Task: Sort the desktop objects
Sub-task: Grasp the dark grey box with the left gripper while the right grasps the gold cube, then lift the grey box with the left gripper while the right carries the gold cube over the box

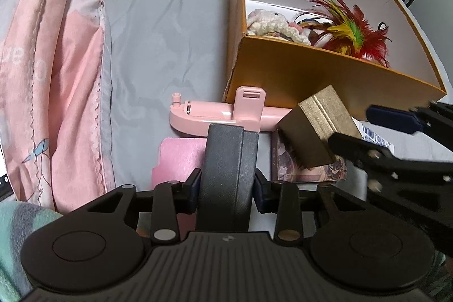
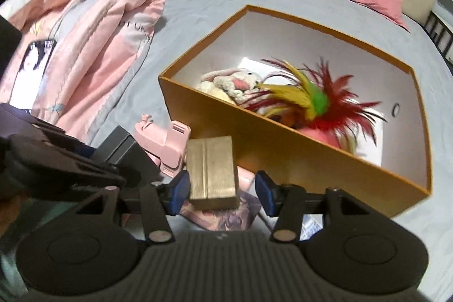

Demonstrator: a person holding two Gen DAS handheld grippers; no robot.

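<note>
Already the orange box (image 2: 283, 152) on the bed holds a crocheted toy (image 2: 232, 81) and a feather toy (image 2: 320, 104). Left gripper (image 1: 226, 186) is clamped on a black case (image 1: 226, 169); right gripper (image 2: 223, 190) fingers stand apart around the gold box (image 2: 211, 171), gripping nothing. Outside the box remain the pink holder (image 1: 220, 118) and the cards beneath.

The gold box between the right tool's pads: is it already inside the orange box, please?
No: the gold box sits outside the orange box, in front of its near wall, between the right tool's pads.

feather toy (image 2: 317, 104) blurred – orange box (image 2: 283, 149) wall hides the knitted toy's (image 2: 232, 81) lower part.
</note>
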